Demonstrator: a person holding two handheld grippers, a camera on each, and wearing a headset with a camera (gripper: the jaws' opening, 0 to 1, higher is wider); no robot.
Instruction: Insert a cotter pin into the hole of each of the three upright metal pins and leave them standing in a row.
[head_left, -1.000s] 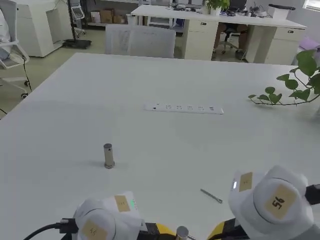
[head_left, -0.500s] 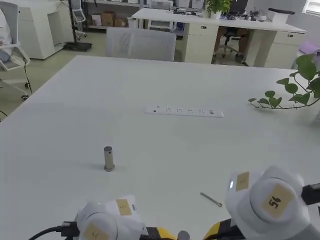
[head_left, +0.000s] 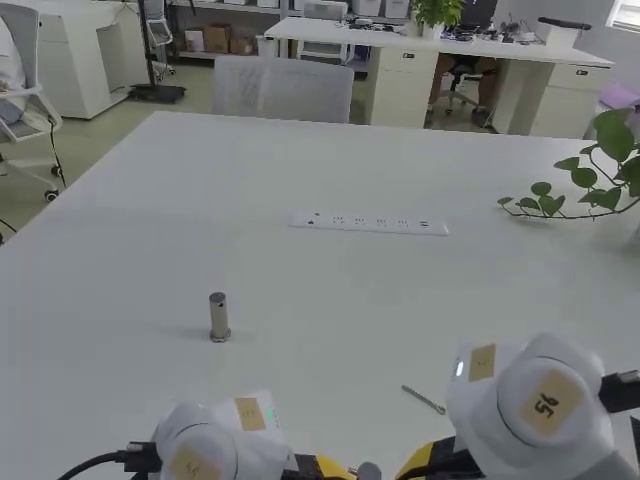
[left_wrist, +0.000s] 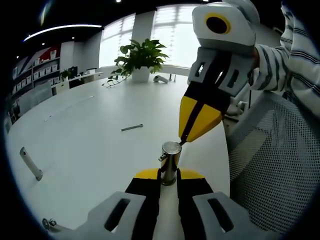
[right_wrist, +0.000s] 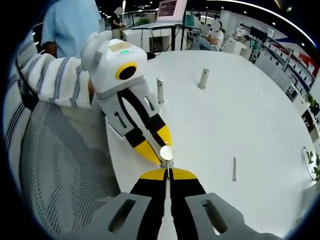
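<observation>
Left gripper view: left gripper (left_wrist: 170, 176) grasps an upright metal pin (left_wrist: 171, 159); right gripper (left_wrist: 184, 140), clenched on a cotter pin (right_wrist: 169, 176), touches that pin's head; a spare cotter pin (left_wrist: 132, 128) lies beyond.

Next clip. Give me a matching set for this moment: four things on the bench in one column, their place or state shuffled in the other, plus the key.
Things:
1. near metal pin
2. spare cotter pin
3. left metal pin
4. power strip

States:
A. thin, silver, lying loose on the table
B. standing upright, untouched
C. clamped in the left hand-held gripper
D. white, lying across the table's middle

Pairs: 1-C, 2-A, 3-B, 4-D
</observation>
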